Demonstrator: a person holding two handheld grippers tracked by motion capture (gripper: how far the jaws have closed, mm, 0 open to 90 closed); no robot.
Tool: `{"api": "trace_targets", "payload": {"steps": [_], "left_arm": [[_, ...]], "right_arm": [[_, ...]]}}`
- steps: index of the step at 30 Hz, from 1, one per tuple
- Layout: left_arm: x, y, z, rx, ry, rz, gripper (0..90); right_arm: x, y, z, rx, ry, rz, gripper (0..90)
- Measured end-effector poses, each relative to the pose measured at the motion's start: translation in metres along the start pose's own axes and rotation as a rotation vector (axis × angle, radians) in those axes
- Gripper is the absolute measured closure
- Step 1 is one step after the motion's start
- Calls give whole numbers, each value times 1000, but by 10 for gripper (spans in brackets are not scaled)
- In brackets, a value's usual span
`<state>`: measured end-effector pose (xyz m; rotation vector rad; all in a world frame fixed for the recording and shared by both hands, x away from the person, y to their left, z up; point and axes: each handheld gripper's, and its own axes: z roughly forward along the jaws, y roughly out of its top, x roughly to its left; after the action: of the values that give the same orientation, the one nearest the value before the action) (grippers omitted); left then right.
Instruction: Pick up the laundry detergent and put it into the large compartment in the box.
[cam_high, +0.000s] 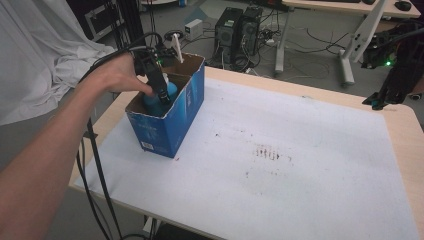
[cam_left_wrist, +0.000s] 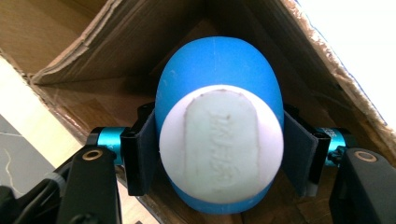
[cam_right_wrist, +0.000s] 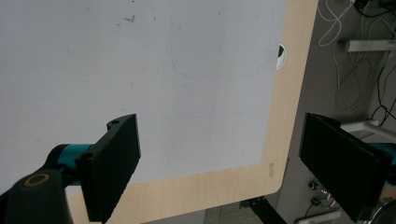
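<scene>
Left gripper (cam_left_wrist: 219, 158): in my left hand (cam_high: 117, 75), lowered into the open box; its jaws press both flanks of a blue egg-shaped object (cam_left_wrist: 219, 84), so it is closed on that object.
Right gripper (cam_right_wrist: 233, 163): jaws spread wide, holding nothing, hanging over the white mat (cam_right_wrist: 140, 70) near a rounded corner of the table (cam_right_wrist: 196, 196).
Blue object: inside the blue cardboard box (cam_high: 172, 120), at the near-left end; a white oval face with raised lettering (cam_left_wrist: 222, 149) turns toward the gripper's camera.
Key relation: the long axis runs away from my left gripper, down into the box; the jaws grip across the short axis. The way out is, I judge, straight back along the gripper.
Nearer hand: left, already on it; right is well apart.
Hidden: the object's far end and the box floor; lettering unreadable; the white stick (cam_high: 177, 48) at the box's far end unidentified.
</scene>
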<state>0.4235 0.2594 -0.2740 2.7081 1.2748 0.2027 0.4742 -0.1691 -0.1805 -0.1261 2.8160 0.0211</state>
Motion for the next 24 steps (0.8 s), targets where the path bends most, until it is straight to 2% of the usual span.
{"api": "trace_targets", "payload": {"steps": [4, 13, 17, 22, 24], "left_arm": [[1, 0, 1, 7, -4, -9, 370], [3, 1, 3, 6, -18, -22, 362], [3, 2, 3, 4, -24, -14, 336], [2, 1, 0, 0, -14, -17, 308], [2, 1, -3, 5, -8, -13, 308]], "right_arm": [[1, 1, 0, -1, 2, -9, 119], [0, -1, 1, 9, 2, 2, 119], [0, -1, 1, 10, 5, 1, 118], [0, -1, 1, 15, 6, 8, 119], [0, -1, 2, 10, 8, -5, 119]]}}
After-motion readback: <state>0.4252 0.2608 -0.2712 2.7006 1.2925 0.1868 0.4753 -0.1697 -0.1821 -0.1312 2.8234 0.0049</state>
